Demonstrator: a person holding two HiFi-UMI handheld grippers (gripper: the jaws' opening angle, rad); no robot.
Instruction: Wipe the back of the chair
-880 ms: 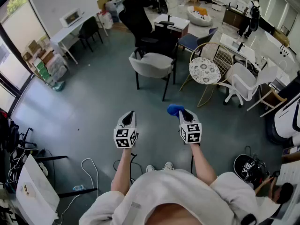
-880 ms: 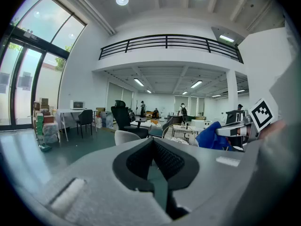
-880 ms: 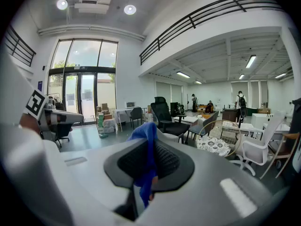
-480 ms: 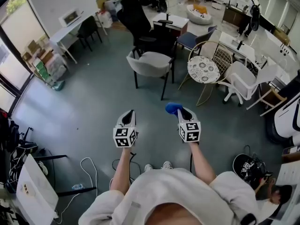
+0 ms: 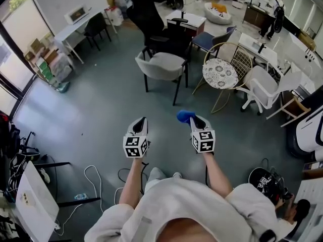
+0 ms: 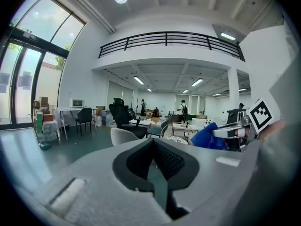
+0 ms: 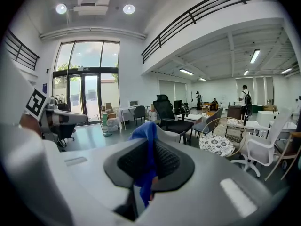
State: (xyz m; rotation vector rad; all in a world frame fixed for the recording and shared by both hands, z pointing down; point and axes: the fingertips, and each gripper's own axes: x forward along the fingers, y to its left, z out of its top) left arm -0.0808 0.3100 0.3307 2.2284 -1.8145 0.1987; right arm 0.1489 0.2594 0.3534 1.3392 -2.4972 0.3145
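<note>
Right gripper: jaws closed on a blue cloth, which stands up above them. Just behind the cloth, a pale grey chair. Right of the cloth, a wire chair, well apart.

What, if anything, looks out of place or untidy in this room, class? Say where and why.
Loose cables lie looped across the floor by the person's shoes, a likely trip hazard. Nothing looks spilled or broken. The blue cloth pinched in the right gripper belongs to the job.
</note>
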